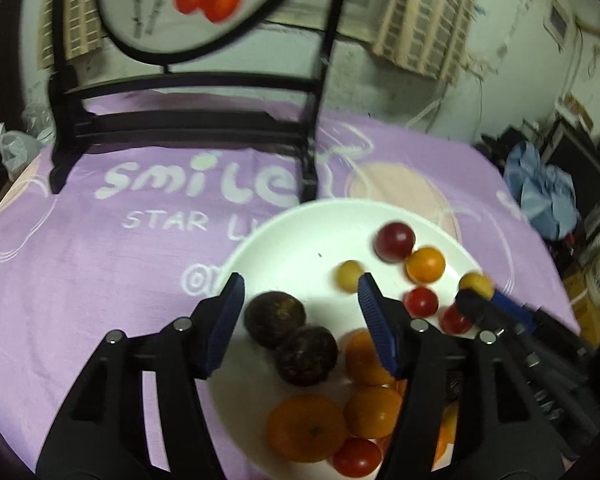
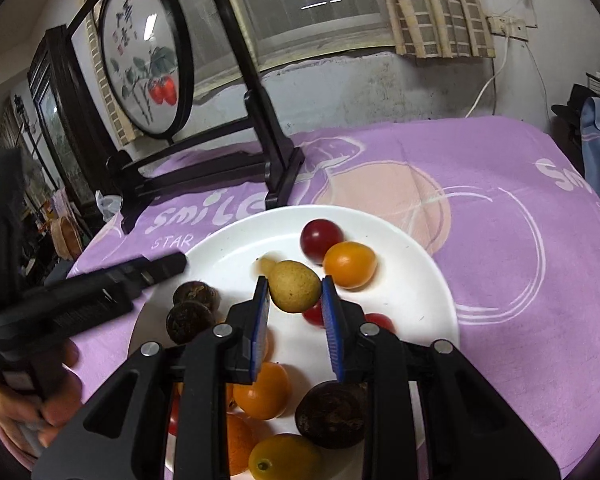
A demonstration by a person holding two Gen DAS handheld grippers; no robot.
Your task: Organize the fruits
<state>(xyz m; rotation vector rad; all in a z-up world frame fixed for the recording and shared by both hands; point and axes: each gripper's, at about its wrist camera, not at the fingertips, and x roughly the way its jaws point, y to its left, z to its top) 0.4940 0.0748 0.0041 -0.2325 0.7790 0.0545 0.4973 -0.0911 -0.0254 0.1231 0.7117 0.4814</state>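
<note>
A white plate on the purple cloth holds several fruits: dark passion fruits, oranges, cherry tomatoes and small yellow fruits. My left gripper is open over the plate's left part, with a passion fruit between its fingers but untouched. My right gripper is shut on a yellow-green fruit, held above the plate. The right gripper also shows in the left wrist view, with the yellow fruit at its tip. The left gripper shows at the left of the right wrist view.
A black wooden stand with a round painted screen stands at the back of the table. A blue cloth and clutter lie off the right edge. A curtained window is behind.
</note>
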